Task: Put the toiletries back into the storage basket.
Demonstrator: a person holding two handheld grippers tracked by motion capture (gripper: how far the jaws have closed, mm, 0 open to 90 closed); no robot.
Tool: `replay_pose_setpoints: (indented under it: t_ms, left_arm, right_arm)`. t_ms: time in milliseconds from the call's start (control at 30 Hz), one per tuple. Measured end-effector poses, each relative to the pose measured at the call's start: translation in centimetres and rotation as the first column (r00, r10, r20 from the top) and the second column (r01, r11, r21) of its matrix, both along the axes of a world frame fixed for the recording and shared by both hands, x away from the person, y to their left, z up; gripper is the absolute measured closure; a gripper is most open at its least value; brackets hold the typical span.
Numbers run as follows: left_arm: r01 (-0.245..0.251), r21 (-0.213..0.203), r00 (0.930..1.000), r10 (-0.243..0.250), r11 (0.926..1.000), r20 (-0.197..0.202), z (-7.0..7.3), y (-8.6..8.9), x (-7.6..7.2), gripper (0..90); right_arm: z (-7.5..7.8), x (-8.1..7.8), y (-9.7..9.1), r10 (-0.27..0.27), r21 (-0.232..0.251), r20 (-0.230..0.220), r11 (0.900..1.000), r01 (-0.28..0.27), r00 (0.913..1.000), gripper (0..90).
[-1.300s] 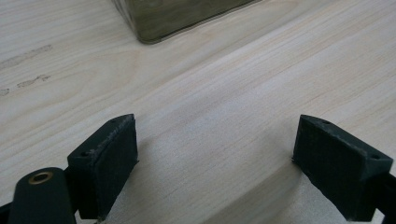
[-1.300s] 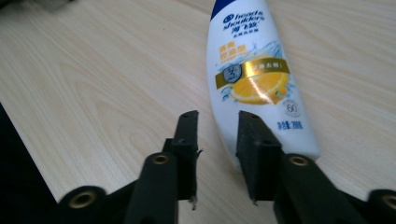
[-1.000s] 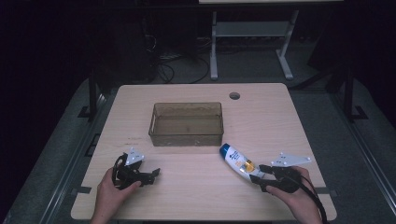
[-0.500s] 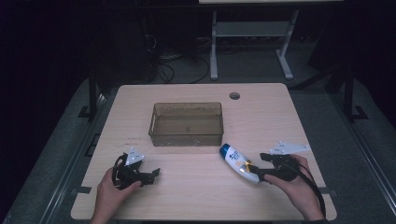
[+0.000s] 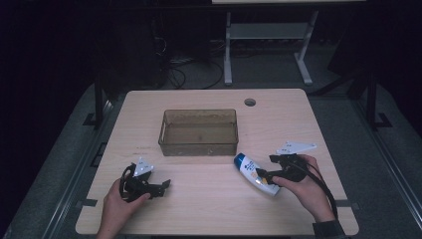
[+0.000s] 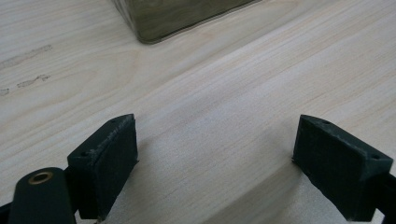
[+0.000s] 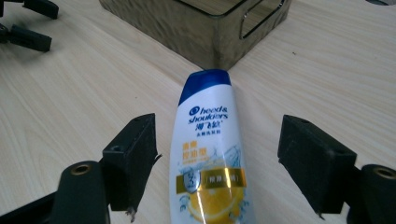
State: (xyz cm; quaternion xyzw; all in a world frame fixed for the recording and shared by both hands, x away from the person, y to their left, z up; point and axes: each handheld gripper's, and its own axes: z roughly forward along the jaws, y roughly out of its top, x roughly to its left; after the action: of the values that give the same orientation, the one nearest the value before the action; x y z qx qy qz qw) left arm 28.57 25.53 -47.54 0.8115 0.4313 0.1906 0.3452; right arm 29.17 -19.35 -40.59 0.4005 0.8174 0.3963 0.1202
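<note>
On the table's (image 5: 318,124) near right side, your right gripper (image 5: 262,175) has just been opening its jaws, and now they stand wide on either side of the shampoo bottle (image 5: 257,174) with clear gaps, no pad pressing it. The bottle lies flat, blue cap pointing at the corner of the clear bin (image 5: 199,132), near it but apart. Over on the left, your left gripper (image 5: 161,187) sits low with jaws spread wide on bare wood, holding nothing.

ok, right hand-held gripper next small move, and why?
Probably close the right hand-held gripper on the shampoo bottle. Its jaws have just been opening and now stand wide on either side of the bottle, pads clear of it. The bottle lies flat on the table, outside the clear bin.
</note>
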Motion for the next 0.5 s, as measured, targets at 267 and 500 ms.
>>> replay_pose_setpoints:
  t_ms: [267,500]
  left_arm:
    - [0.000,0.000,1.0000,0.000,1.0000,0.000,0.0,0.0,0.0,12.5]
    - [-0.003,-0.003,1.0000,0.003,1.0000,0.001,0.0,0.0,0.0,12.5]
  right_arm:
    - [0.0,1.1,1.0,0.016,-0.014,-0.015,0.9998,-0.016,0.9998,24.2]
    - [-0.1,2.0,1.9,0.025,-0.024,-0.031,0.9994,-0.026,0.9992,23.0]
